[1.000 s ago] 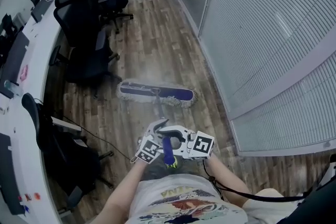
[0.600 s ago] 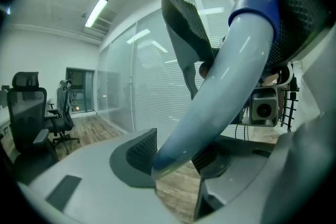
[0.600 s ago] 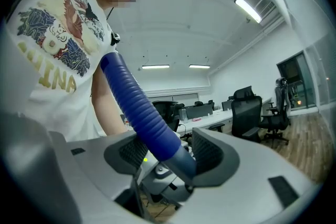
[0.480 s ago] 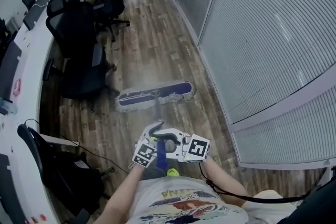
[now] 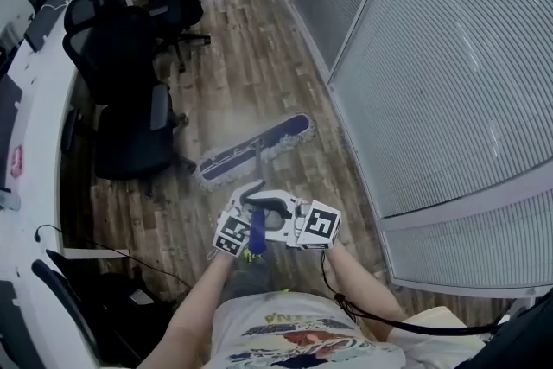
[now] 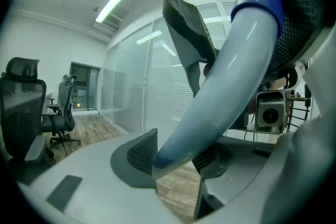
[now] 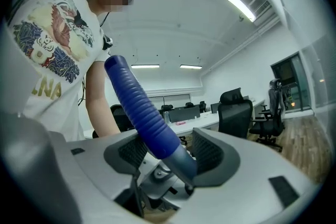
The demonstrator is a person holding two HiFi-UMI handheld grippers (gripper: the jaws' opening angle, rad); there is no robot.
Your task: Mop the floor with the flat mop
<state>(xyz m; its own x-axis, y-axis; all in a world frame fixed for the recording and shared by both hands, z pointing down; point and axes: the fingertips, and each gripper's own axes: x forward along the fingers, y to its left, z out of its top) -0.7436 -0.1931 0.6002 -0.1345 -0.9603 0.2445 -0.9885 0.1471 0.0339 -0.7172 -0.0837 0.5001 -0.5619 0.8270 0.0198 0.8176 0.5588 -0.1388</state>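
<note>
While the flat mop [image 5: 256,149] lies slanted on the wood floor [image 5: 259,56] ahead, we clamp its blue-gripped handle in left gripper [image 5: 248,212] and right gripper [image 5: 271,216], both seemingly level at our waist.

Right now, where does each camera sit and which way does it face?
Head view: on the person's head, looking steeply down at the floor, mop head and office chairs; forearms, left tool and right tool show.
Left gripper view: on the left tool, facing the glass partition, jaws shut on the mop handle; the right tool shows beyond.
Right gripper view: on the right tool, facing back at the person's torso and desks, jaws shut on the blue grip.
Shared: all three show the mop handle and office chairs.
</note>
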